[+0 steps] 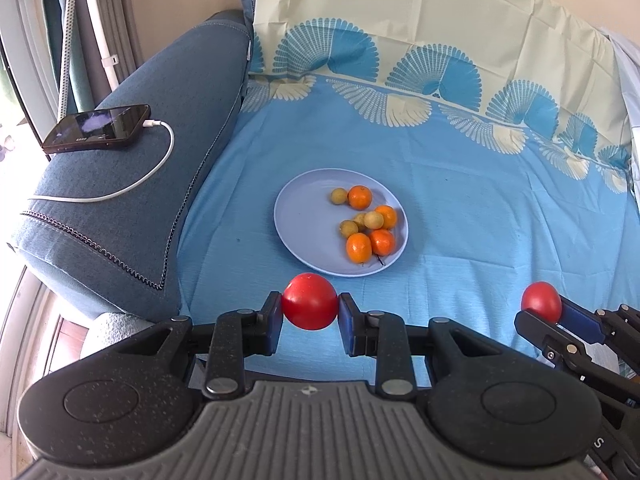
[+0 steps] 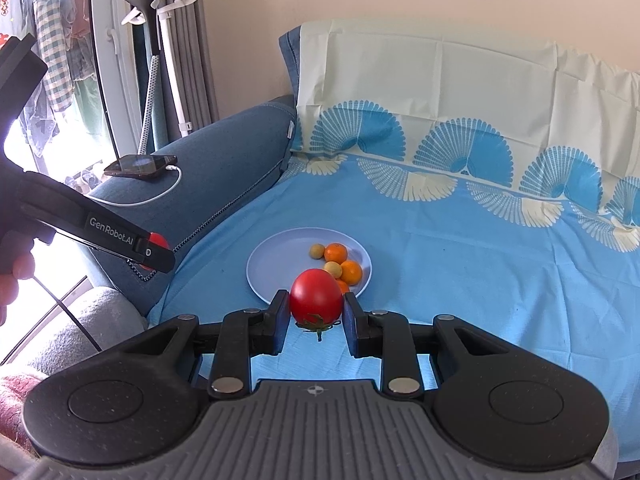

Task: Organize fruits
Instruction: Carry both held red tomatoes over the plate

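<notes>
A pale blue plate (image 1: 304,216) (image 2: 272,260) lies on the blue sheet and carries several oranges (image 1: 359,197) (image 2: 336,253) and small yellowish fruits (image 1: 339,195) (image 2: 318,251). My left gripper (image 1: 310,312) is shut on a red tomato (image 1: 310,301), held just in front of the plate's near rim. My right gripper (image 2: 316,312) is shut on another red tomato (image 2: 316,298) with its green stem end down, also near the plate's front. In the left wrist view the right gripper (image 1: 548,314) and its tomato (image 1: 541,301) show at the right. The left gripper (image 2: 158,254) appears at the right wrist view's left.
A blue sofa armrest (image 1: 132,184) at the left bears a black phone (image 1: 98,128) with a white charging cable (image 1: 160,160). The sheet's patterned cream part (image 1: 420,40) covers the backrest. A garment steamer stand (image 2: 160,60) and curtains are behind the armrest.
</notes>
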